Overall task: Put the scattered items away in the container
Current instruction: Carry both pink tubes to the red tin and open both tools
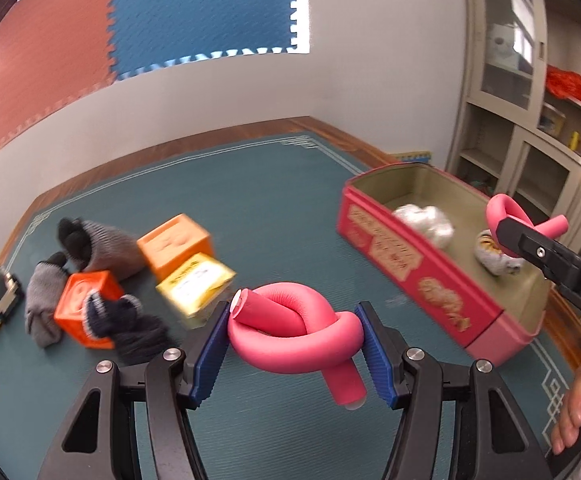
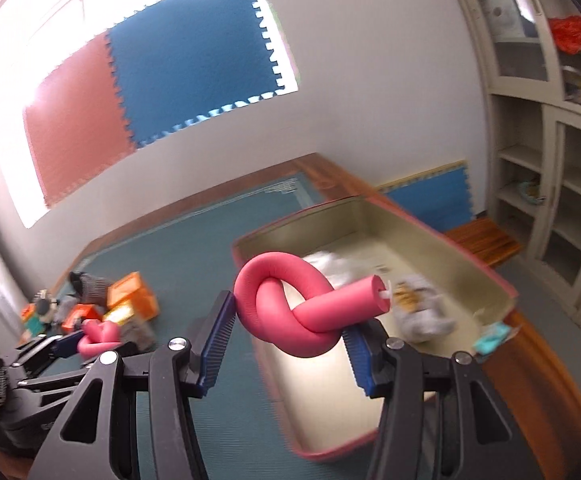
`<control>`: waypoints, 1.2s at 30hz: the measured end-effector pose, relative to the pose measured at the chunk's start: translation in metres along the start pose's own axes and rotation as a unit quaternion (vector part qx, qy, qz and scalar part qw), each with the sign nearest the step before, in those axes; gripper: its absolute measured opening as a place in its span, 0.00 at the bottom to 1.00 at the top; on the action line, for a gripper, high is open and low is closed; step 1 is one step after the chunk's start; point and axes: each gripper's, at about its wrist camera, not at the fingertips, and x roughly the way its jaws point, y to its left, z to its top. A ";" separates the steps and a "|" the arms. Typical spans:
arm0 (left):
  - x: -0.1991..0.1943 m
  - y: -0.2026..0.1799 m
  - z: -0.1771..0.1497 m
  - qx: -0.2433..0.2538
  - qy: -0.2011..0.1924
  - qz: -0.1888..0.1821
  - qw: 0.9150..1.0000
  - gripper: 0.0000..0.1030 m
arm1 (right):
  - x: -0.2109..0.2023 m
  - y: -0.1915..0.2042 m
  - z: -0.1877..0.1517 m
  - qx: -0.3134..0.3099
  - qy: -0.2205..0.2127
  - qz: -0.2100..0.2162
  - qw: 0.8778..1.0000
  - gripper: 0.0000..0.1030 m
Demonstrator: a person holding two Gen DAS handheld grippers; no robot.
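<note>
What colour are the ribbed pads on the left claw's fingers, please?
Dark blue pads, clearest in the left wrist view, gripping the pink foam knot.

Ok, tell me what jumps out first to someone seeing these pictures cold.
Two knotted pink foam tubes: one clamped in the left gripper above the green mat, the other clamped in the right gripper over the open pink tin, which already holds crumpled pale bundles. Next comes the clutter on the mat's far left: orange cubes, a yellow box and grey gloves.
</note>
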 end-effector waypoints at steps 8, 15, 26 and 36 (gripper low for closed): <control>0.006 -0.019 0.013 0.012 0.002 -0.008 1.000 0.62 | -0.005 -0.024 0.001 0.030 -0.044 -0.033 0.998 0.74; 0.010 -0.050 0.037 0.036 -0.013 -0.033 0.999 0.62 | -0.019 -0.048 0.001 0.082 -0.098 -0.069 0.989 0.74; 0.045 -0.099 0.058 0.052 0.005 -0.105 0.993 0.62 | -0.026 -0.065 0.002 0.116 -0.119 -0.087 0.982 0.74; 0.054 -0.102 0.064 0.033 0.005 -0.124 0.992 0.82 | -0.028 -0.065 0.001 0.115 -0.120 -0.086 0.982 0.74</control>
